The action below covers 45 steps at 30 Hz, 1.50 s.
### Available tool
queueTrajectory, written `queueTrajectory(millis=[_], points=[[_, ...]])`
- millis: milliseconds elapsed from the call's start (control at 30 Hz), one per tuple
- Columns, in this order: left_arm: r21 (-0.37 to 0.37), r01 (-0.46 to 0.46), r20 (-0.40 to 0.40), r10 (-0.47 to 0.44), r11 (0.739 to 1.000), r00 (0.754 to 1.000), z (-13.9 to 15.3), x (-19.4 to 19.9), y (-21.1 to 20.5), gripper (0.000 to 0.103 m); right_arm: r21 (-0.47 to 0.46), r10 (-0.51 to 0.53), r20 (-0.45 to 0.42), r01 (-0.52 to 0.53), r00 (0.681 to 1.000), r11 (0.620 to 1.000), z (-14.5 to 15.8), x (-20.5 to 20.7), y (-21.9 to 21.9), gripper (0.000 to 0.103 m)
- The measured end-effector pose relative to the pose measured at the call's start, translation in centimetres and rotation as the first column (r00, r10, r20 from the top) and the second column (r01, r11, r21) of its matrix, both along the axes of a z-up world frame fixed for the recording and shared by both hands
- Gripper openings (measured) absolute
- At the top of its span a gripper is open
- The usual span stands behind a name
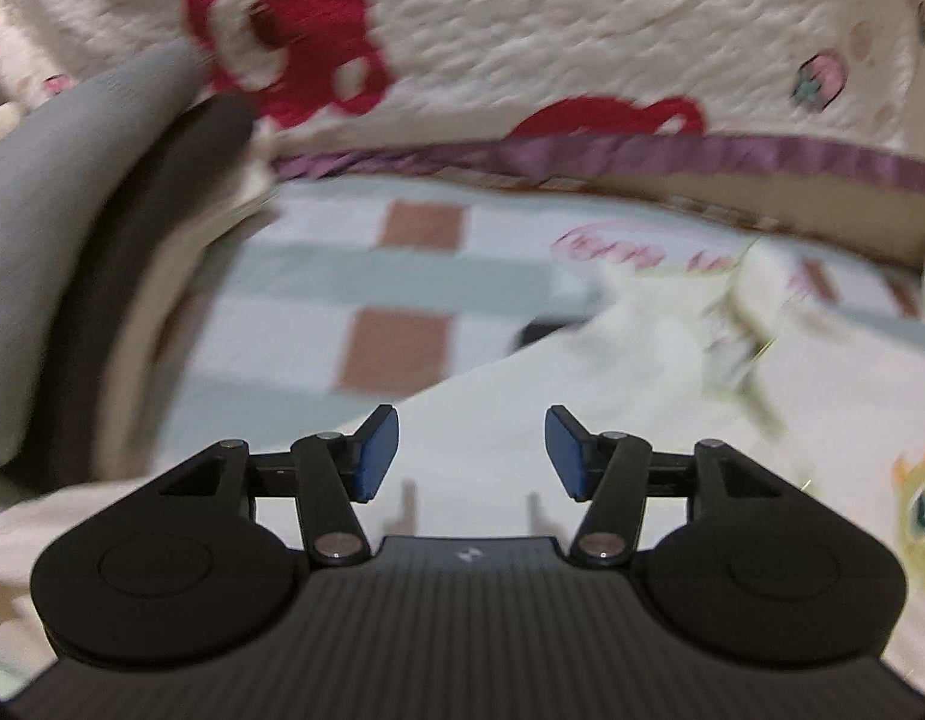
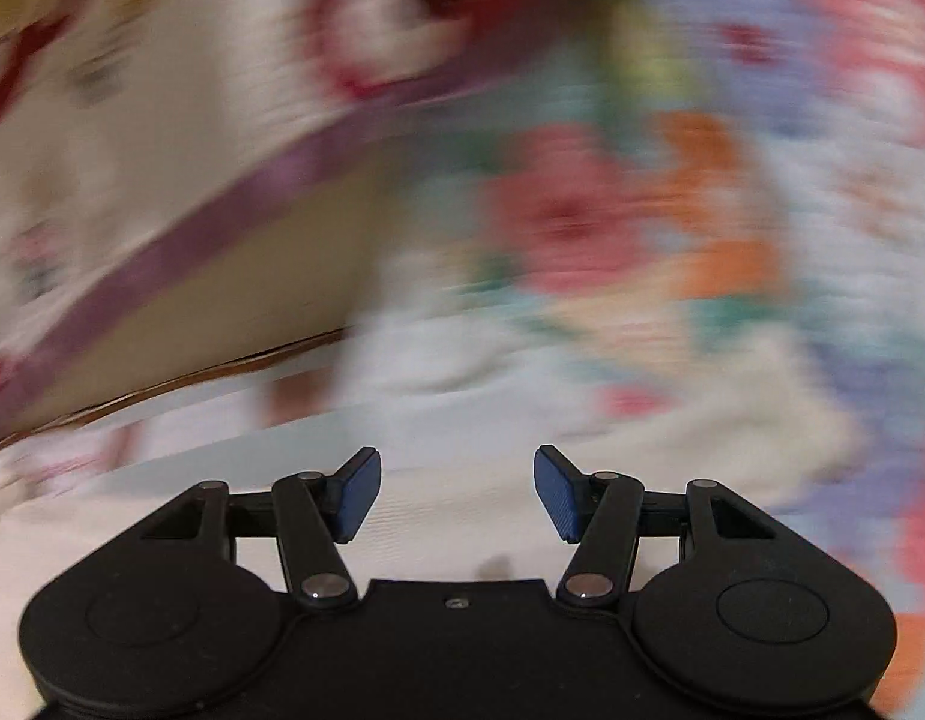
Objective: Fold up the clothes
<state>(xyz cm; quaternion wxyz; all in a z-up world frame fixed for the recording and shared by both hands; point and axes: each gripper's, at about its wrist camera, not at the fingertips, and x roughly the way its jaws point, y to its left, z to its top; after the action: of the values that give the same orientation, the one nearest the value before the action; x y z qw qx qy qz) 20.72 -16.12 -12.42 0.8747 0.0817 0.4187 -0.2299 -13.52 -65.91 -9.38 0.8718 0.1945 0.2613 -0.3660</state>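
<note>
Left tool point(image 1: 471, 453) is hanging open, nothing between its blue pads point(image 1: 378, 450), over a cream garment point(image 1: 612, 432) lying on the checked bed sheet point(image 1: 318, 300). Right tool point(image 2: 456, 492) is also gaping empty above the same cloth; view blurred.

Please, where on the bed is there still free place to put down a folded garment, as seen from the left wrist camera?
The checked sheet lies bare between the grey cushion on its left, the purple-edged quilt behind and the white garment on its right. Nearer the left tool, the garment covers everything.
</note>
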Motion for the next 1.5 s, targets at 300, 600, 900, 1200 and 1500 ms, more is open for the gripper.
queueTrajectory(millis=[300,600,900,1200,1500], points=[[0.058,0.075,-0.013,-0.075,0.995,0.997,-2.8,-0.2,4.1,0.056,0.001,0.564,-0.068,-0.565,0.823,0.825,1.2,18.3,13.5,0.065],[-0.081,0.165,-0.048,-0.169,0.983,0.984,-4.5,4.2,-2.3,0.059,0.350,0.470,0.062,-0.461,0.880,0.816,-1.0,27.2,11.3,0.069],[-0.205,0.179,-0.105,-0.203,0.962,0.974,-7.1,8.7,-9.3,0.060,0.463,0.413,0.178,-0.447,0.893,0.766,-5.4,29.2,8.9,0.069],[-0.238,0.252,-0.130,-0.288,0.938,0.949,-8.9,11.6,-13.8,0.004,0.295,0.605,-0.007,-0.577,0.796,0.762,-6.1,34.9,13.4,0.024],[-0.188,0.304,0.158,-0.276,0.934,0.948,-4.5,10.5,-15.2,0.003,0.019,0.600,-0.058,-0.600,0.798,0.800,-3.4,35.3,15.3,0.012]])
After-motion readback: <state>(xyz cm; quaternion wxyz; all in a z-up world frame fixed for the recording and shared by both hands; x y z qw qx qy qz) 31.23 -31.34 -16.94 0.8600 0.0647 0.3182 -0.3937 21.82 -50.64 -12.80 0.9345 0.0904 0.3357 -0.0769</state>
